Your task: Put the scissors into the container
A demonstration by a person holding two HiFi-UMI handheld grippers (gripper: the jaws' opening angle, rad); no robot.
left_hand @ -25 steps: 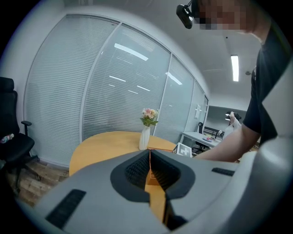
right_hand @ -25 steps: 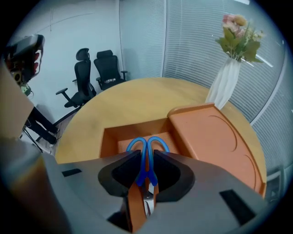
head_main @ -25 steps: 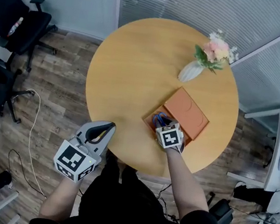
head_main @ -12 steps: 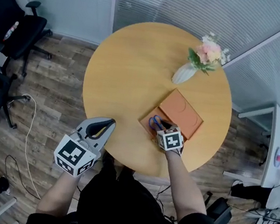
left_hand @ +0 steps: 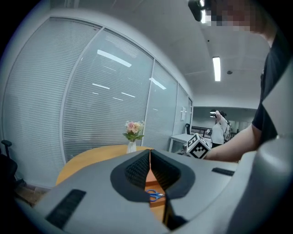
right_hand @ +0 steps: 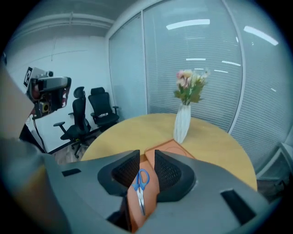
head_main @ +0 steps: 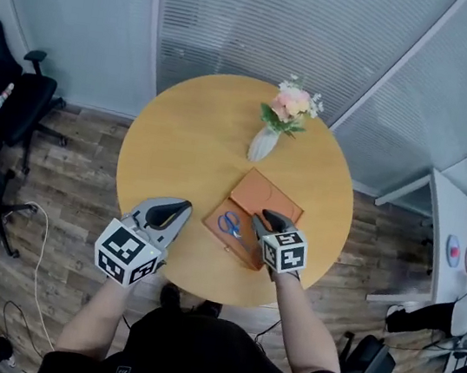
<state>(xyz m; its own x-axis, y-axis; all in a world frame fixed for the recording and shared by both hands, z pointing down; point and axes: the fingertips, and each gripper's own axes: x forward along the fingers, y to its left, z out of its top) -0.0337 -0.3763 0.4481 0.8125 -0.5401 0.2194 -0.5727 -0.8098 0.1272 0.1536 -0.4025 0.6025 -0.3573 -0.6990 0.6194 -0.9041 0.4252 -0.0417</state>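
Note:
Blue-handled scissors (head_main: 229, 224) lie flat in the open tray of an orange container (head_main: 265, 197) on the round wooden table (head_main: 188, 139). My right gripper (head_main: 262, 217) hovers just at the container's near right side, jaws a little apart and holding nothing. In the right gripper view the scissors (right_hand: 139, 183) show through the gap of the right gripper (right_hand: 146, 161), resting on the orange tray (right_hand: 171, 148). My left gripper (head_main: 179, 208) hangs over the table's near left edge, shut and empty. The left gripper view has the left gripper (left_hand: 149, 157) and, beyond it, the scissors (left_hand: 154, 196).
A white vase of pink flowers (head_main: 264, 142) stands just behind the container. Black office chairs (head_main: 11, 93) sit on the wooden floor at the left. Glass partitions with blinds close the back, and a white desk (head_main: 443, 250) is at the right.
My right gripper has drawn back from the tray toward me, leaving the scissors lying in it. The head camera has risen and pulled back. The left gripper has barely moved.

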